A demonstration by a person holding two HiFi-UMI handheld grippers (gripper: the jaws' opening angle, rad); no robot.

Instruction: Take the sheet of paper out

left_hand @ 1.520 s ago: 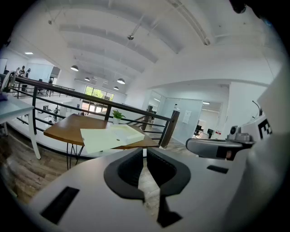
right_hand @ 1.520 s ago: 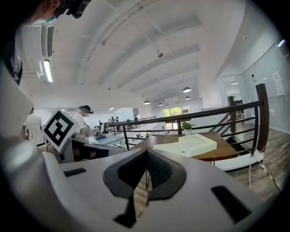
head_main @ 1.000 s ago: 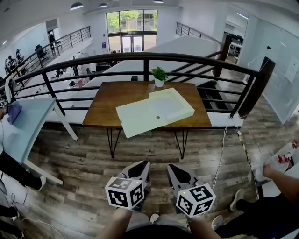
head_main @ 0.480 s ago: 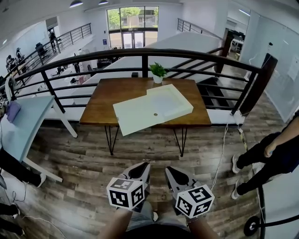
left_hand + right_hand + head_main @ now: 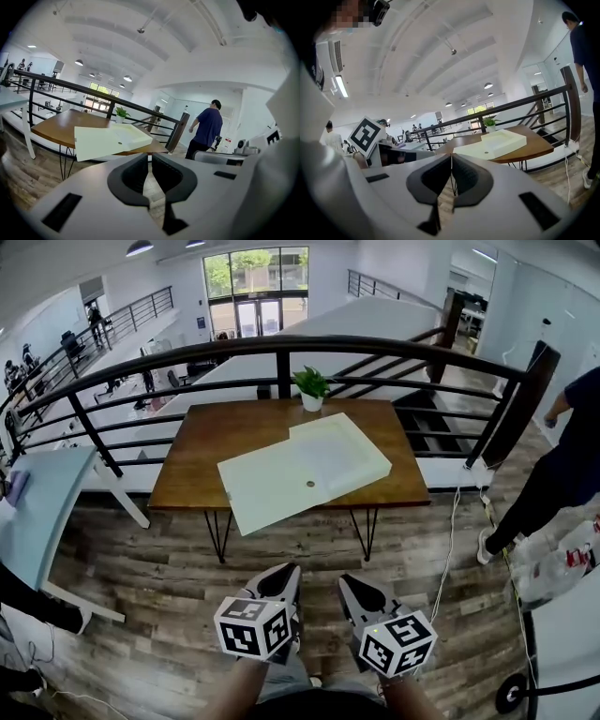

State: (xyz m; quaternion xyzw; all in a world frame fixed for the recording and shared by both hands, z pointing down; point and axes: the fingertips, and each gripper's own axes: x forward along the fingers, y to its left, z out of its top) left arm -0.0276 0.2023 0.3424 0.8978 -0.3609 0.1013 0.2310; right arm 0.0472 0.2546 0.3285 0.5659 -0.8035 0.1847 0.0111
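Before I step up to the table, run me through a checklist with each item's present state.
1. Left tool empty, jaws together: ok.
2. Right tool empty, jaws together: ok.
3. Tools within reach of the wooden table: not ok, open floor lies between.
4. Sheet of paper spotted: cannot tell; only a cream box with a flat flap shows.
5. Approach path free: ok; the person stands off to the right.

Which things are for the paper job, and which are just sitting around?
For the job: pale box, left tool, right tool (both shut, empty).
Just sitting around: potted plant, light blue table, standing person.
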